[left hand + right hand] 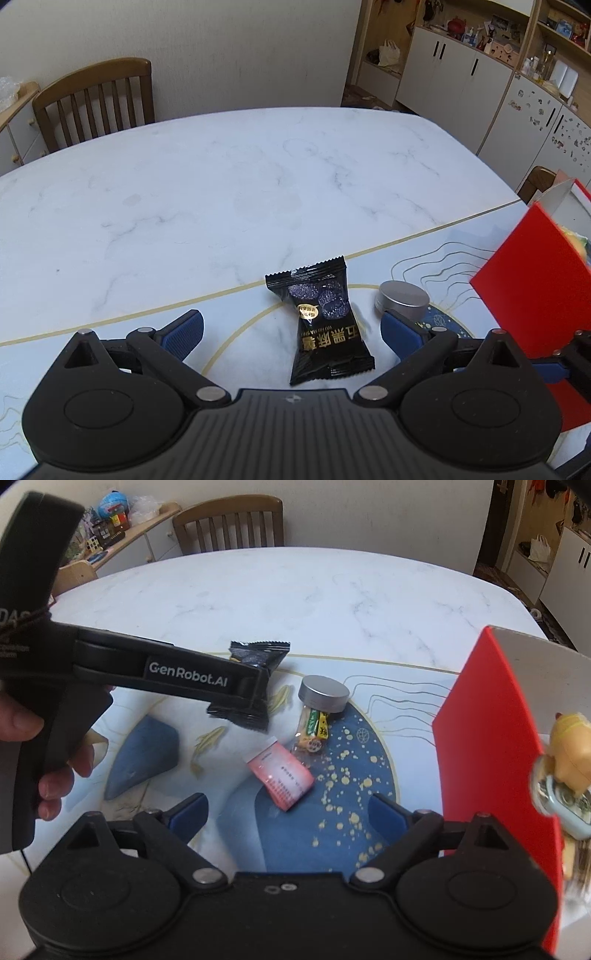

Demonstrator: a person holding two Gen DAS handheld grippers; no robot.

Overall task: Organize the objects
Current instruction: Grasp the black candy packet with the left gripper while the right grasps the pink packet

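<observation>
I have the left tool (291,328) spread wide over the black snack packet (319,321), which lies flat on the table (221,184), just left of a small capped jar (317,709). My right tool (286,810) gapes, empty, near the pink sachet (282,775). The packet looks light, crinkly and slippery; I'd pinch across its padded middle.
</observation>
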